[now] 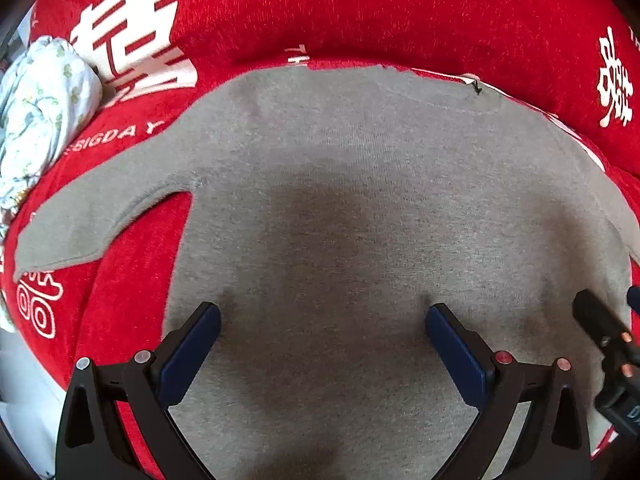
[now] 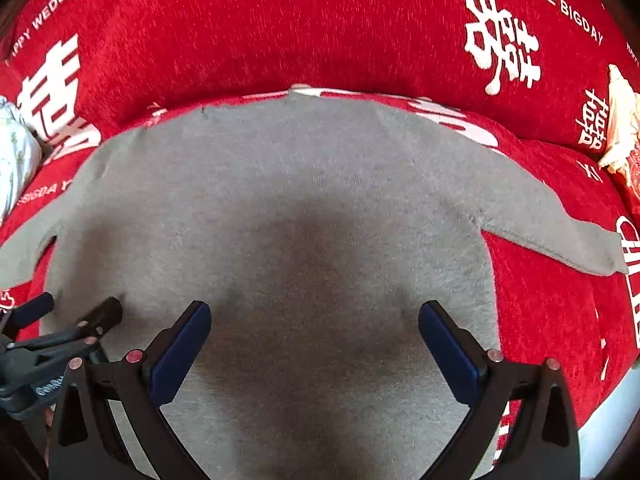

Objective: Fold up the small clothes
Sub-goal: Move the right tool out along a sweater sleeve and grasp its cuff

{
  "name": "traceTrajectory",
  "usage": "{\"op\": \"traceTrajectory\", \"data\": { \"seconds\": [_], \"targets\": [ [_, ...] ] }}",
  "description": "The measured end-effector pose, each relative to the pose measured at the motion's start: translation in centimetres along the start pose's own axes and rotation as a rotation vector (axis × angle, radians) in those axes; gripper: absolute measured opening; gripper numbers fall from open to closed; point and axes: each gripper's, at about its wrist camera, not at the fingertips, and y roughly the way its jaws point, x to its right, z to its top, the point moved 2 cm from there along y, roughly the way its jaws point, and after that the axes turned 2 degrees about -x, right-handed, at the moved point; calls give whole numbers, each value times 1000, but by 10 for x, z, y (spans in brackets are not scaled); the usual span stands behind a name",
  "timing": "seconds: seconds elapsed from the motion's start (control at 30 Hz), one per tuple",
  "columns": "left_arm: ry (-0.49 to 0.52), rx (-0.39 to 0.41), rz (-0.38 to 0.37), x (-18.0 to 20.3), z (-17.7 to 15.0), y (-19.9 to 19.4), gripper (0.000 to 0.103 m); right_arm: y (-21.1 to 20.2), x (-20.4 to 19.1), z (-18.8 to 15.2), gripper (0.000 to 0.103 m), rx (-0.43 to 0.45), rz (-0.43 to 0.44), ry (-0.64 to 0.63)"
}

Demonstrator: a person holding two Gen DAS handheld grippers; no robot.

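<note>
Surface: a red cover (image 1: 400, 8) with white characters and lettering ("THE BIGDAY", "HAPPY WEDDING") fills both of your views; it rises into a padded back across the top of each frame.

Garment: a small gray sweater (image 1: 360, 184) lies flat on the red cover, taking up the centre of both frames, neckline toward the top.

Sleeves: in your left view one sleeve (image 1: 92, 216) stretches out to the left edge; in your right view the other sleeve (image 2: 560, 232) runs out to the right edge. Both lie flat on the cover.

Left tongs: your left gripper (image 1: 323, 316) sits low centre in its own view, jaws spread wide, nothing between them, the blue pads (image 1: 192, 352) over the lower body of the sweater. Whether they touch the cloth, you cannot tell.

Right tongs: your right gripper (image 2: 315, 314) is likewise spread wide and holding nothing, above the sweater's lower half. It also shows at the lower right edge of the left view.

Shadow: a dark patch falls on the gray cloth just ahead of each gripper.

Upper left: a bundle of pale floral cloth (image 1: 44, 92) rests on the cover, apart from the sweater.

Right edge, right view: a cream-coloured object (image 2: 620, 120), too blurred to name.
</note>
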Motion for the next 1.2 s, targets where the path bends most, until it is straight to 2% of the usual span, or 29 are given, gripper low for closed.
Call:
{"op": "traceTrajectory", "data": {
  "seconds": [0.67,0.9,1.2],
  "targets": [
    [25,61,46,17,4,-27,103,-13,18,4,103,56,27,31],
    [39,69,45,37,10,-34,103,-18,44,8,103,82,13,59],
    [66,78,33,80,18,-46,103,-26,93,16,103,108,-10,115]
  ]
}}
